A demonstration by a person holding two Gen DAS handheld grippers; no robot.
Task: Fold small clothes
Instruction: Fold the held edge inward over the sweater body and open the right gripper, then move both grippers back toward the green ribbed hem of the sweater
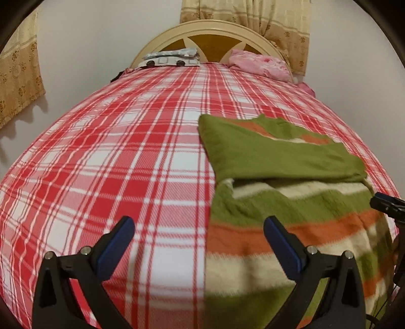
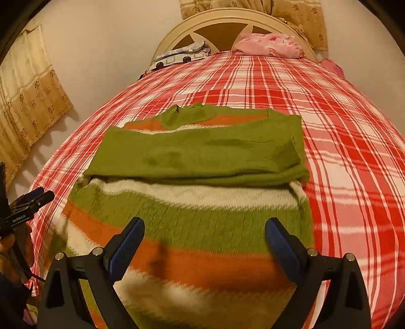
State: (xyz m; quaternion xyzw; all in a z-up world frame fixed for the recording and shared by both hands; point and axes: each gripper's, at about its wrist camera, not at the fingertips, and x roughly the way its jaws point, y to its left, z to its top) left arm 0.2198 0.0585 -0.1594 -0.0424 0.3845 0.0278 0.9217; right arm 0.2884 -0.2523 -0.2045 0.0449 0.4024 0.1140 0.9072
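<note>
A knitted sweater (image 2: 202, 157) in green, orange and cream stripes lies flat on the plaid bed, both green sleeves folded across its chest. In the left wrist view the sweater (image 1: 278, 162) fills the right half. My left gripper (image 1: 198, 225) hovers open over its near left edge, half above the bedspread, nothing between the fingers. My right gripper (image 2: 203, 226) hovers open over the sweater's lower striped part, empty. The right gripper's tip (image 1: 387, 202) shows at the left view's right edge; the left gripper (image 2: 30, 202) shows at the right view's left edge.
The red-and-white plaid bedspread (image 1: 114, 157) covers the whole bed. At the far end stand a cream headboard (image 2: 227, 22), a pink pillow (image 2: 268, 45) and a grey patterned pillow (image 2: 179, 54). Beige curtains (image 2: 25, 96) hang on the wall at left. A person's hand (image 2: 10, 243) holds the left gripper.
</note>
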